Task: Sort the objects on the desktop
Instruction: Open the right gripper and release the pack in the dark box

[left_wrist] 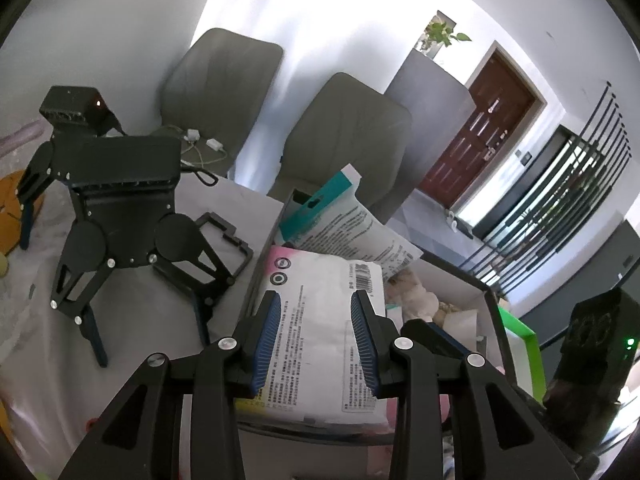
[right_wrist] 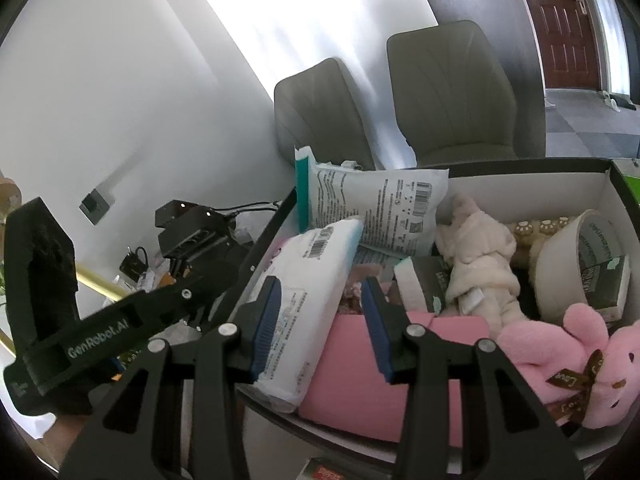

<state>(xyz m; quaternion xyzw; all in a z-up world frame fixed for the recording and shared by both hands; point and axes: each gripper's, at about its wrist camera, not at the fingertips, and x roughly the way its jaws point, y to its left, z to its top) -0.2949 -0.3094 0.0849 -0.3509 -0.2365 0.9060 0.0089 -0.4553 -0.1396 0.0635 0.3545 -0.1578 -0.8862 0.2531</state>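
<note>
Two grippers hang over one cluttered box, each seen from its own wrist camera. At far left in the left wrist view, a spare black gripper point(left_wrist: 120, 216) stands on the pale tabletop point(left_wrist: 224, 208), apart from the box. Just right of it, the left gripper point(left_wrist: 316, 344) points down at a white plastic packet point(left_wrist: 320, 320) with a barcode and fine print, which lies along the near left side of the box point(left_wrist: 486, 300); the blue-padded jaws stand parted with the packet below and between them, and no pad visibly presses on it. Behind the packet a second printed pouch with a teal edge point(left_wrist: 340, 216) leans against the box's far corner. At far right in that view, part of another black device with a green light point(left_wrist: 596, 344) shows. In the right wrist view, the same white packet point(right_wrist: 308, 292) slopes under the left finger of the right gripper point(right_wrist: 320, 324), whose jaws are likewise spread and pinch nothing, with a pink flat item point(right_wrist: 344, 376) lying beneath them. Further right in the box sit a cream plush toy point(right_wrist: 476, 264), a white round tub point(right_wrist: 560, 264) and, nearest the corner, a pink plush rabbit point(right_wrist: 560, 360).
</note>
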